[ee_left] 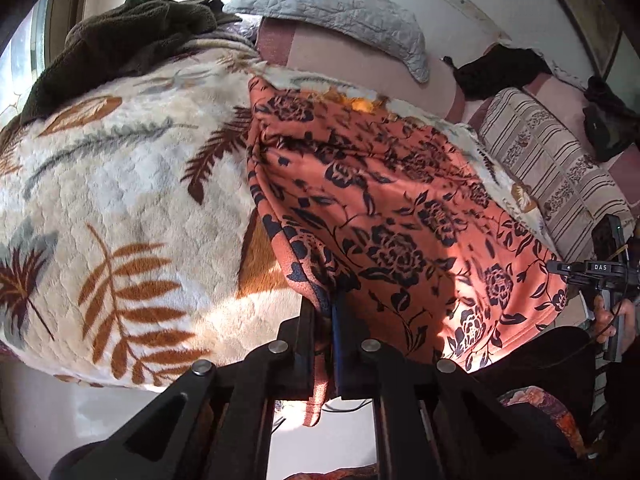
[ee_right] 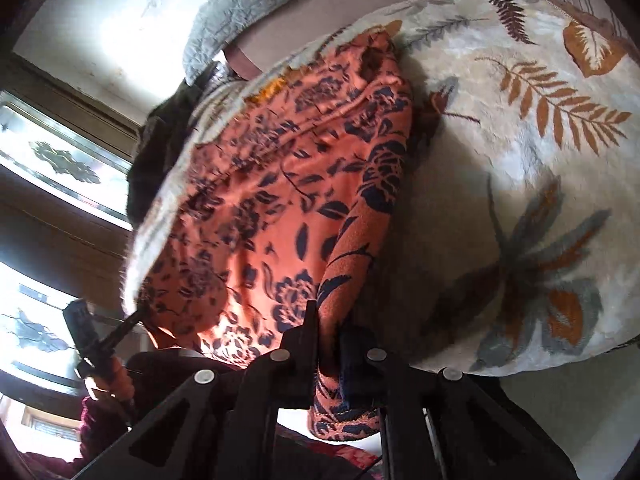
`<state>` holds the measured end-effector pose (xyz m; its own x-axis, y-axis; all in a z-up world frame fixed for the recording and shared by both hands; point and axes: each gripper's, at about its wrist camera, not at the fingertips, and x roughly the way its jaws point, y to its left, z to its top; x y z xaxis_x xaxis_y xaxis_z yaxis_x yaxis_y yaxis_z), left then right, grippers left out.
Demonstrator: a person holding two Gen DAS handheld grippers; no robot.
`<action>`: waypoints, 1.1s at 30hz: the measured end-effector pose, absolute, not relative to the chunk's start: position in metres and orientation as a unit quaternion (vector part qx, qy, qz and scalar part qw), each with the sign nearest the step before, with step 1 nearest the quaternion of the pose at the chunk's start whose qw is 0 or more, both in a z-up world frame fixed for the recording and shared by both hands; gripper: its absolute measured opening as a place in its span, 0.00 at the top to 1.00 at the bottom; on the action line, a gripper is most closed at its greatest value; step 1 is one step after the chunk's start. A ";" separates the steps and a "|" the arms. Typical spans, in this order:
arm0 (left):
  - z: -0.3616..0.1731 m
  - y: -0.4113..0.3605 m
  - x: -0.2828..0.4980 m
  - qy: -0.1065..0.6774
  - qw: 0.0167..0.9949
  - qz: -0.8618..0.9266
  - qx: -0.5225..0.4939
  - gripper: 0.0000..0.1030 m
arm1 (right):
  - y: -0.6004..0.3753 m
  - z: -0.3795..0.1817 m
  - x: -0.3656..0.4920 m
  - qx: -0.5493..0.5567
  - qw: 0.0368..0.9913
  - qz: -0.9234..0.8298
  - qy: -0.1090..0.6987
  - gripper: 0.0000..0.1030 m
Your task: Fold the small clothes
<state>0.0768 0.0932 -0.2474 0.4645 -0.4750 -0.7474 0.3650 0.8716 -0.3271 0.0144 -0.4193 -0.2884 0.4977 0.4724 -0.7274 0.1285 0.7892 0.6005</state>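
An orange garment with a dark floral print [ee_left: 392, 216] lies spread on a cream leaf-patterned blanket [ee_left: 120, 184]. My left gripper [ee_left: 330, 312] is shut on the garment's near left corner, and a fold of cloth hangs down between its fingers. In the right wrist view the same garment [ee_right: 264, 208] stretches away to the left, with my right gripper [ee_right: 326, 332] shut on its near right corner. The pinched edges lift off the blanket [ee_right: 520, 152]. The other gripper's body and the hand holding it show at the edge of each view: the right one [ee_left: 600, 276], the left one [ee_right: 100, 336].
A dark olive fleece garment [ee_left: 132, 36] is heaped at the blanket's far left. A grey quilted pillow [ee_left: 340, 12] and a striped cushion [ee_left: 548, 172] lie behind. A black cloth [ee_left: 500, 68] rests on the pink bedding. A window [ee_right: 60, 168] is to the left.
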 end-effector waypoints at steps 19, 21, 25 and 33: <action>-0.204 0.124 0.122 0.439 0.841 -0.266 -0.169 0.93 | -0.443 -0.263 0.031 0.445 0.780 0.159 0.410 0.92; -0.187 0.122 0.142 0.429 0.846 -0.268 -0.169 0.93 | -0.448 -0.249 0.046 0.449 0.786 0.166 0.391 0.92; -0.158 0.113 0.199 0.415 0.857 -0.261 -0.159 0.93 | -0.461 -0.225 0.097 0.454 0.800 0.162 0.357 0.92; -0.195 0.075 0.359 0.456 0.853 -0.200 -0.155 0.93 | -0.511 -0.271 0.239 0.526 0.786 0.089 0.312 0.92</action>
